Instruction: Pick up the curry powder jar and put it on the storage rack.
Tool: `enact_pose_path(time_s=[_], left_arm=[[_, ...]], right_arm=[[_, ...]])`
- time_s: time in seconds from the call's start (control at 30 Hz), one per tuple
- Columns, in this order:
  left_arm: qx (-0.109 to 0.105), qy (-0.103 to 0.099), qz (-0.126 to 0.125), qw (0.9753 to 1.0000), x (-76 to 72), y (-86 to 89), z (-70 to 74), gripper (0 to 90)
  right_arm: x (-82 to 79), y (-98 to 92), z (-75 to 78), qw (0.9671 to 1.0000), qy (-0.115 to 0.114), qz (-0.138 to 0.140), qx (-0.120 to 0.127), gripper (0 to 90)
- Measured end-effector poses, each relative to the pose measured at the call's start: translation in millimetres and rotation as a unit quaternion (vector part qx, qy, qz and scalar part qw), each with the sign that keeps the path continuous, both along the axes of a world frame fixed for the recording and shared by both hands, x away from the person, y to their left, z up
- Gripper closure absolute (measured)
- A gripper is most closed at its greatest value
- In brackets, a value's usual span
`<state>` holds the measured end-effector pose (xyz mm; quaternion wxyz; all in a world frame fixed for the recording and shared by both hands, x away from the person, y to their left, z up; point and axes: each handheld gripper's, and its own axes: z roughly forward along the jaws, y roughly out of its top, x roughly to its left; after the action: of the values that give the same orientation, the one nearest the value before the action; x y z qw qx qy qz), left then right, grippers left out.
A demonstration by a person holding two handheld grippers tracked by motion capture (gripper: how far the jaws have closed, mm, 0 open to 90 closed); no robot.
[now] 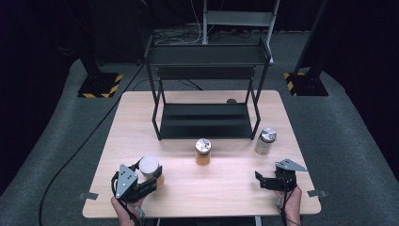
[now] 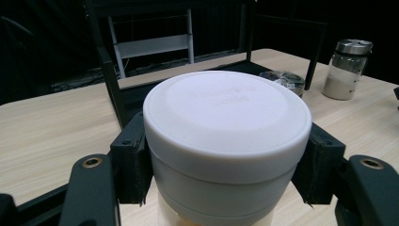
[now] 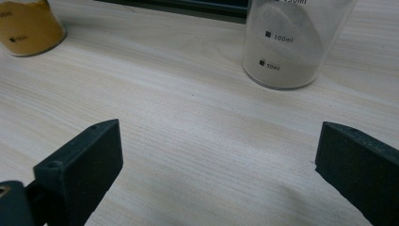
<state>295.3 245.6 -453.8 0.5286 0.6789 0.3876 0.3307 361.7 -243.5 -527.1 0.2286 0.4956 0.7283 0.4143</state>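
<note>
Closest to us, our left gripper (image 2: 226, 188) has its black pads (image 2: 129, 160) pressed against both sides of the white-lidded jar (image 2: 226, 136), just below the lid, so it is closed on that jar. From above, the jar (image 1: 149, 168) stands at the near left of the table (image 1: 141, 117), with amber contents visible under the lid. Whether its base is touching the wood or is just off it, we cannot tell.

Our right gripper (image 3: 216, 165) hangs low over bare wood at the near right with its jaws spread wide and nothing between them. Just ahead of it stands the silver-capped jar of pale powder (image 3: 291, 42), and farther left the jar of orange powder (image 3: 28, 26).

Beyond all three stands the black two-tier rack (image 1: 204, 84), both tiers bare.

We judge the risks to be these: our grip sits high on the white jar, near the lid, so a quick swing could let it tilt or slip between the pads. Carrying it toward the rack, we could clip the orange jar (image 1: 203, 151) in the middle, or knock the rack's front post.
</note>
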Motion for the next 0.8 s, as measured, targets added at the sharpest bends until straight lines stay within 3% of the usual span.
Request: enact_pose_path(time_s=[0.8], left_arm=[[0.008,-0.001,-0.014,0.9999,14.7,-10.4,7.4,33.8]], right_arm=[[0.2,0.4,0.0,1.0,0.001,0.001,-0.003,0.5]])
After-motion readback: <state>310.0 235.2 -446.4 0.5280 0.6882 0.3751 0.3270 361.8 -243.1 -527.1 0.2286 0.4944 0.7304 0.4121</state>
